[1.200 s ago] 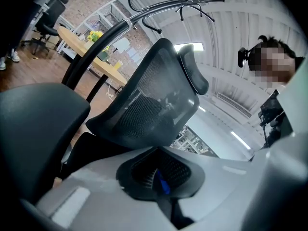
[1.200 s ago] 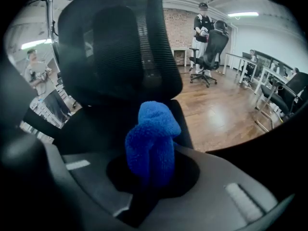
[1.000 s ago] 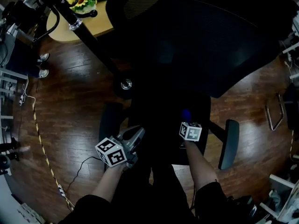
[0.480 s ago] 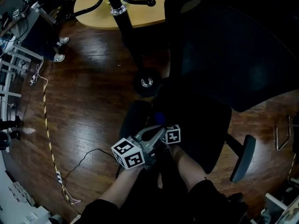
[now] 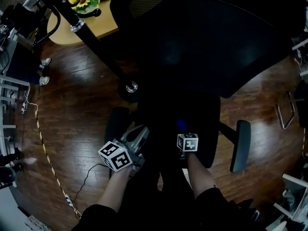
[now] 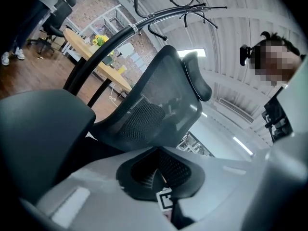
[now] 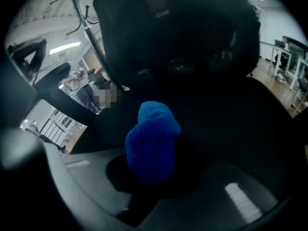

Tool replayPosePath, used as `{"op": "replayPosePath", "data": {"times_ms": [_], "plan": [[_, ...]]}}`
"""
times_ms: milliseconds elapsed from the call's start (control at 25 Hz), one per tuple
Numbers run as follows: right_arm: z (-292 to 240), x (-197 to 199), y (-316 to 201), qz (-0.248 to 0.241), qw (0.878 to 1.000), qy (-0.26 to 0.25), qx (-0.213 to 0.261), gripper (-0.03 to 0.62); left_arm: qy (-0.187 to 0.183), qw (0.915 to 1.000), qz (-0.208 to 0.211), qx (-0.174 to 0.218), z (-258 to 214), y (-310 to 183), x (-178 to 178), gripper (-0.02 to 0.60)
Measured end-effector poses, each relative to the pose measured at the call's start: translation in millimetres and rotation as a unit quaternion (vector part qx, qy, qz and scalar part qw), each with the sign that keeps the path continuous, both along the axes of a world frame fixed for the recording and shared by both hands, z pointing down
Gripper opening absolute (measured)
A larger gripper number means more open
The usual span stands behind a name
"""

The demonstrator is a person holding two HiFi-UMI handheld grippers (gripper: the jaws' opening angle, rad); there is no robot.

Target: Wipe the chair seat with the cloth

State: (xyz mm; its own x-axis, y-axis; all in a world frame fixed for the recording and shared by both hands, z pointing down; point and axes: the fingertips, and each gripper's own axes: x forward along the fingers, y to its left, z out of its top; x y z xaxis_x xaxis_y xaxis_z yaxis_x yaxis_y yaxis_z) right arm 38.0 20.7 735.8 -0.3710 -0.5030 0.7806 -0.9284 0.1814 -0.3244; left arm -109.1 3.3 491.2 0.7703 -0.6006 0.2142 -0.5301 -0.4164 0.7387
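Chair seat (image 5: 207, 113), cloth (image 5: 181, 125) now nearer middle

- Head view: from high above, facing steeply down on the chair (image 5: 202, 47) and floor (image 5: 82, 114). Both grippers sit low in frame, the left gripper (image 5: 140, 133) just beside the right gripper (image 5: 182, 129).
- Left gripper view: low and tilted upward along its jaws, toward the backrest (image 6: 154, 109) and ceiling (image 6: 226, 61).
- Right gripper view: very near the seat, facing the backrest, with the cloth (image 7: 151, 138) close in the foreground.
- Shared: backrest and coat stand (image 5: 72, 18) appear in all three views; the table (image 5: 103, 25) appears in the head and left gripper views.
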Motion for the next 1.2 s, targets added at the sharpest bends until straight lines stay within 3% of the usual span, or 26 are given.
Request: {"op": "replayPosePath", "data": {"times_ms": [200, 400, 720, 880, 1040, 1200], "plan": [[6.0, 118.4, 28.8, 0.078, 0.996, 0.051, -0.011, 0.034, -0.005, 0.9996, 0.026, -0.009, 5.7, 2.8, 10.6, -0.009], [-7.5, 197.9, 54.2, 0.148, 0.986, 0.073, -0.005, 0.034, -0.018, 0.9987, 0.043, -0.02, 8.4, 6.2, 20.2, -0.009], [-12.8, 232.1, 67.5, 0.216, 0.975, 0.059, 0.0, 0.034, -0.007, 0.9994, 0.03, -0.016, -6.8, 16.6, 30.6, -0.009], [-27.0, 184.6, 37.7, 0.192, 0.981, 0.028, 0.029, 0.034, 0.0, 0.9998, 0.02, -0.006, -11.1, 14.7, 14.5, -0.009], [-45.9, 71.2, 0.6, 0.084, 0.996, -0.017, 0.038, 0.034, 0.01, 0.9999, -0.01, 0.007, -26.5, 20.5, -4.9, -0.009], [-38.5, -49.8, -4.8, -0.003, 0.997, -0.066, 0.027, 0.035, 0.03, 0.9989, -0.037, 0.004, -40.7, 28.1, -17.9, -0.009]]}}
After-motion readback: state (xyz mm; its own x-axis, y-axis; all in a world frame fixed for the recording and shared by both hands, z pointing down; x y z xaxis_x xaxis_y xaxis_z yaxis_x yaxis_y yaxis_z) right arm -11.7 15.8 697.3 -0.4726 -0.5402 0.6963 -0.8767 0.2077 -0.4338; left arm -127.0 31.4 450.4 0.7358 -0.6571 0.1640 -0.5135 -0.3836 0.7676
